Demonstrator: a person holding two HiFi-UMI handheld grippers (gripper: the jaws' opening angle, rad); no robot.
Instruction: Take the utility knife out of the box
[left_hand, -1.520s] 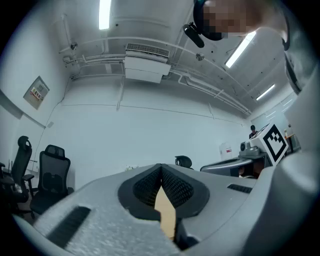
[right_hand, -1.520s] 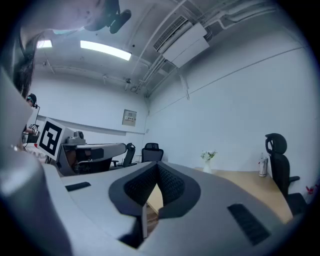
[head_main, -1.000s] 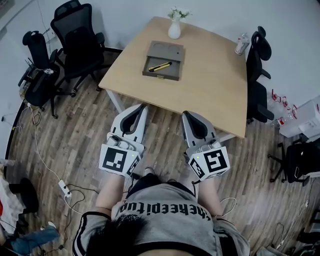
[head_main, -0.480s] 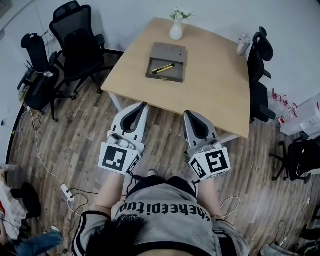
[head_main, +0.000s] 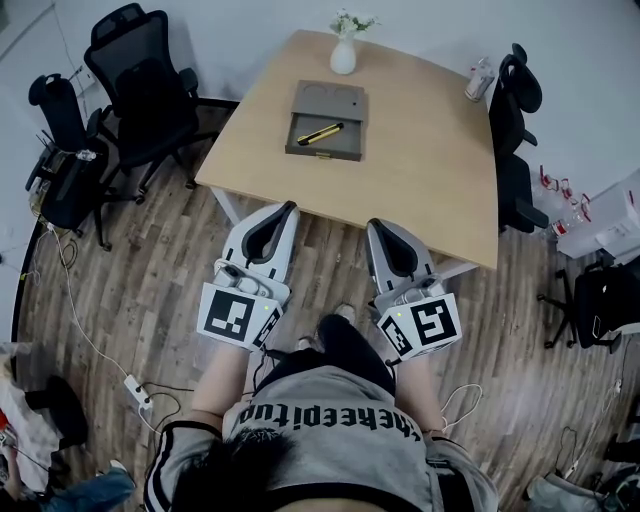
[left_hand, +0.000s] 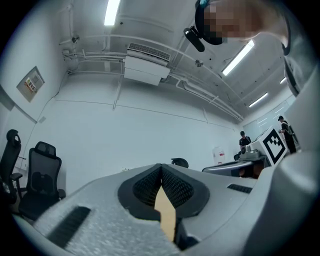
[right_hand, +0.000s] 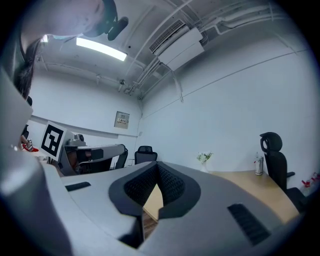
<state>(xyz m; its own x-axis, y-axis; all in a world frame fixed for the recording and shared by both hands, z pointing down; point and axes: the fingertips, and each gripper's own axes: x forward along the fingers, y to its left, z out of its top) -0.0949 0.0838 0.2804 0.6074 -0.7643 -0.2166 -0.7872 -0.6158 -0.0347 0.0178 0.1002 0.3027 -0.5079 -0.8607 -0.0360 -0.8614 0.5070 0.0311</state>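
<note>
Approach phase here, nothing grabbed yet: the yellow utility knife (head_main: 320, 133) lies slantwise inside the open grey box (head_main: 322, 153), which sits toward the far side of the wooden counter (head_main: 420, 170), short of the white vase (head_main: 343, 55). Both tools hang low in front of the person, on the near side of the counter's edge and well apart from the box. The left claw (head_main: 286, 209) is clenched with its pads meeting at the tips and nothing between them, and the right claw (head_main: 376, 227) is the same, clamped on empty air; its own camera looks across the counter toward the vase. My read: the next move calls for closing in on the counter, carrying one claw out over the box, spreading it, and dropping it across the knife's slim body so the pads can bite on its long sides, while the other claw may need to steady the box. Compared with a second ago, a dark-trousered leg (head_main: 350, 345) has swung forward between the two tools, so a step is under way; the office chair (head_main: 140, 80) has drifted leftward in the head view, the box barely shifts, and both claws stay shut in the same pose.
</note>
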